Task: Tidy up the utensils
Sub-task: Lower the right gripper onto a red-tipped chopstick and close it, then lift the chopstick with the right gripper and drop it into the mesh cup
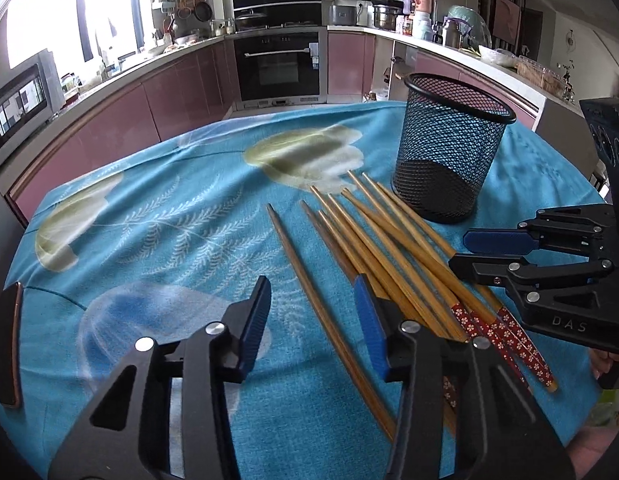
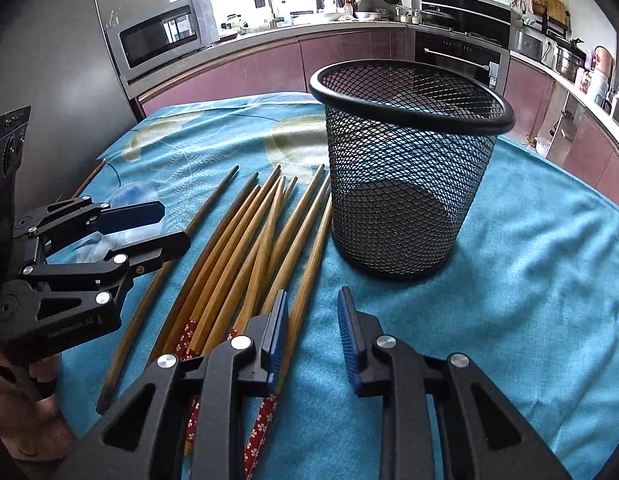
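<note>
While the chopsticks lie fanned on the blue cloth beside the empty mesh cup, we hover our left gripper and right gripper, both part-spread, gripping nothing; next we must pinch one.

1. The mesh cup stands upright on the far right of the counter, its mouth wide open from above, with nothing leaning on the rim.
2. The chopsticks fan out just left of the cup, their tips close to its base; that gap is tight.
3. One single chopstick lies apart from the bundle, with bare cloth on both sides.
4. The left tool straddles that lone stick, jaws apart and nothing pinched.
5. The right tool hovers at the bundle's right edge, crowding the patterned handles.
6. Wide bare cloth lies to the left, and more to the right of the cup.
</note>
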`<state>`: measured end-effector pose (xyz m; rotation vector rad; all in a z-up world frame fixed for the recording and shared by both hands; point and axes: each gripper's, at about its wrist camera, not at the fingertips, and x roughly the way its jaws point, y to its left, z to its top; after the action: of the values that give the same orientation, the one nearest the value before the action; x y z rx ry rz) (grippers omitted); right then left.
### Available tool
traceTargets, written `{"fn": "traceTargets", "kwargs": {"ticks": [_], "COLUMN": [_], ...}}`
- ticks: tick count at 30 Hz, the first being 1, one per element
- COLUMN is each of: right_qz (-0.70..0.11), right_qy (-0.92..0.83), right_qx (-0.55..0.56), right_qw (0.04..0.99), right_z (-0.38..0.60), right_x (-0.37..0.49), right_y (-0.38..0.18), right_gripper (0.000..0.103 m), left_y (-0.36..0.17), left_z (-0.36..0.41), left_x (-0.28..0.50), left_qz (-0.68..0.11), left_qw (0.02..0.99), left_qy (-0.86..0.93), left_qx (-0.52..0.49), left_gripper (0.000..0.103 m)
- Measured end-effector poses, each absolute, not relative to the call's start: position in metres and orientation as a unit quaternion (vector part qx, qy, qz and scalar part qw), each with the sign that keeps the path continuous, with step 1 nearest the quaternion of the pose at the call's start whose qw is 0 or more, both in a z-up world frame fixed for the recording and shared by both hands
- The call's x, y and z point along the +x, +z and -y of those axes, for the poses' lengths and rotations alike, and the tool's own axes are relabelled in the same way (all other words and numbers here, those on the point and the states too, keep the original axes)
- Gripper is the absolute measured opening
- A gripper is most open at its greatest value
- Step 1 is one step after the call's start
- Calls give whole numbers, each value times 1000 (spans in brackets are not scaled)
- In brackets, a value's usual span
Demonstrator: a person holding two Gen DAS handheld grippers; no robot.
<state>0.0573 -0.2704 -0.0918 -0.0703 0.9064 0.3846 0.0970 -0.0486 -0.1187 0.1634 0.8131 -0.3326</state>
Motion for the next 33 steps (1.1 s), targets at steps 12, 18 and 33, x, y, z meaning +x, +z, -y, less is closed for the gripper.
{"fn": "traceTargets", "kwargs": {"ticks": [12,18,33], "right_qz": [-444,-421,-266], "right_qy": [186,207,271], "right_qx": [14,23,77], "right_qw": [877,883,922], "right_z": [285,293,328], "right_x": [70,57,36], "right_y": [-89,-71,25], "right_gripper": [6,6,6], "left_y": [-126,-120,-1], "left_z": [42,38,14], "left_x": [110,106,87], "left_qz": [-429,-422,-309], "left_qw": [887,889,905], "left_qy": [-167,-175,-285], "left_qx": [41,23,-65], "left_gripper": [13,8,7]}}
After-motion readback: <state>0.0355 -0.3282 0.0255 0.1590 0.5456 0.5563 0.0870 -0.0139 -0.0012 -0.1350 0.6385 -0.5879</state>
